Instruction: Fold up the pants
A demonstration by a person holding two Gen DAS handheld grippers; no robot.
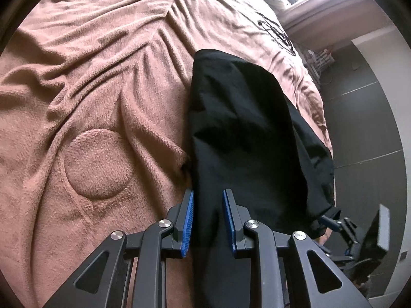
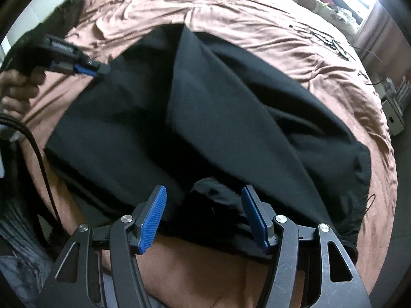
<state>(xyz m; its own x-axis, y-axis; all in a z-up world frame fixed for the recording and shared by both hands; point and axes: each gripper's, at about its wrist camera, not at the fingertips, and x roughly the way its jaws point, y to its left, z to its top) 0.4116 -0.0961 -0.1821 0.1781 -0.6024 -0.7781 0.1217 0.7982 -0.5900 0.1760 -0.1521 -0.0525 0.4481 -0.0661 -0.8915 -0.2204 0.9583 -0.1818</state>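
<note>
While I watch through both wrist cameras, the black fabric pants (image 2: 205, 107) lie spread over the brown fleece blanket (image 1: 90, 89) on the bed, filling the middle of the right wrist frame and running up the centre right of the left wrist frame. My left tool (image 1: 207, 210) is clenched on the pants: a fold of the black cloth runs between its blue ribbed pads (image 1: 188, 220) at the lower centre of the left view, and the same tool appears at the upper left of the right view with its tips at the garment's edge. A hand (image 2: 18, 87) grips its handle at the left edge there, with a black cable (image 2: 38, 151) trailing below. My right tool (image 2: 204, 208) stands released at the bottom centre of its own frame, pads well apart, with a bunched part of the pants lying between them; the pads do not press on it. In the left view that tool shows small at the lower right, close to the pants' hanging edge. The dark tiled floor (image 1: 364, 133) lies along the right of the left frame.
</note>
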